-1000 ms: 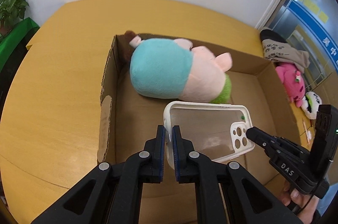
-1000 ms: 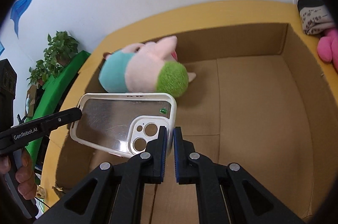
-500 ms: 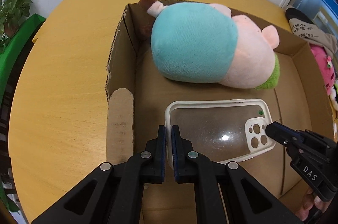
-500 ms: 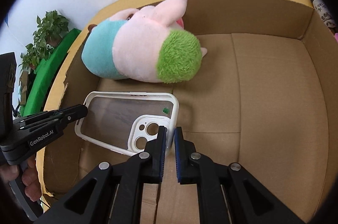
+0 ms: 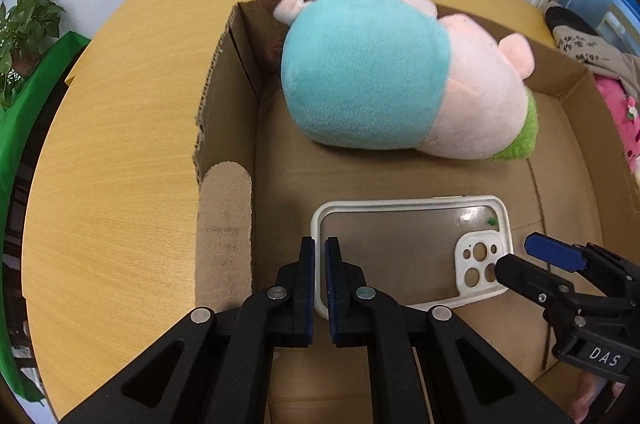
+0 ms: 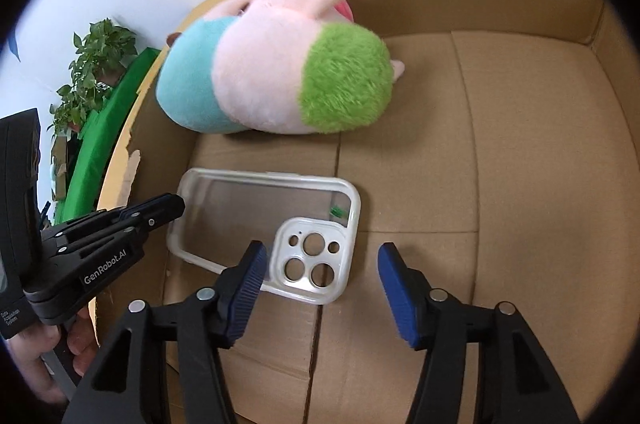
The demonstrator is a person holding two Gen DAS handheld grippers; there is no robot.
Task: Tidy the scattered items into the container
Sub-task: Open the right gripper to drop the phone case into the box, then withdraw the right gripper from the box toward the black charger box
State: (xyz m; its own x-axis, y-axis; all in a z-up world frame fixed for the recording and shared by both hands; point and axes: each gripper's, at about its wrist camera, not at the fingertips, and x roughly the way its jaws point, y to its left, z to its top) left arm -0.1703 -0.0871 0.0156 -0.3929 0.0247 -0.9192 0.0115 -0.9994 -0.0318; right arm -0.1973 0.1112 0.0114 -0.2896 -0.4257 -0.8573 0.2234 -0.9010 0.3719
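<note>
Left tongs (image 5: 320,264) were clamped narrow on the left short rim of the clear phone case (image 5: 404,248). The case lay low inside the cardboard box (image 5: 224,95), on or just above its floor, in front of the plush toy (image 5: 384,75). Right tongs (image 6: 320,288) were opening, pads clear of the case; its camera-cutout corner sat between the jaws, nearer the left pad. The box stood on the wooden bench (image 5: 120,143).

phone case (image 5: 404,244) in box (image 5: 224,127), plush toy (image 5: 384,79) behind (touching neither)
</note>
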